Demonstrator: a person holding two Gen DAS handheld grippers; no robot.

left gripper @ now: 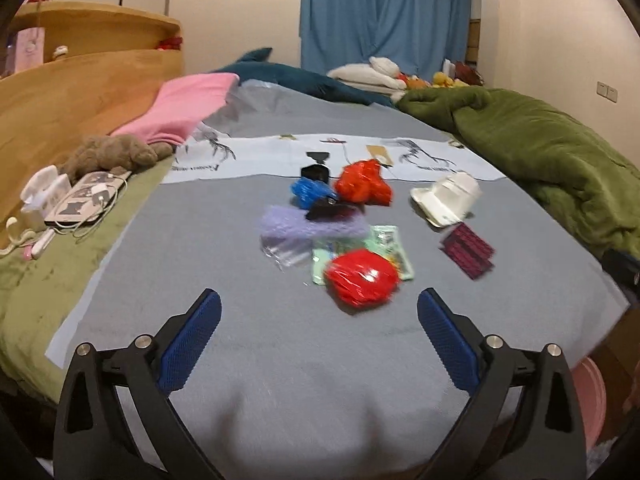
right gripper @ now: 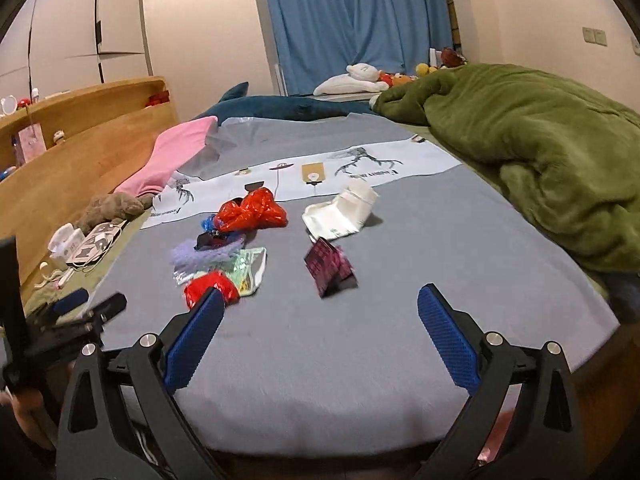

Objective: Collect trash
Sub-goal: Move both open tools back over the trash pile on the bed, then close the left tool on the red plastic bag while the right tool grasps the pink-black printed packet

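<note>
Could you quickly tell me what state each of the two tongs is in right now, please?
Left tongs: open, holding nothing, above the grey blanket.
Right tongs: open, holding nothing, short of the trash pile.

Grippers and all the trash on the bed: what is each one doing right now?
Left gripper: open, empty, above the grey blanket.
Right gripper: open, empty.
Near crumpled red plastic wrapper: lying on a pale green packet.
Far crumpled red plastic wrapper: lying loose.
Blue crumpled wrapper: lying loose.
Fuzzy purple piece: lying flat.
White crushed paper carton: tipped over.
Dark maroon patterned packet: crumpled, standing apart.
</note>
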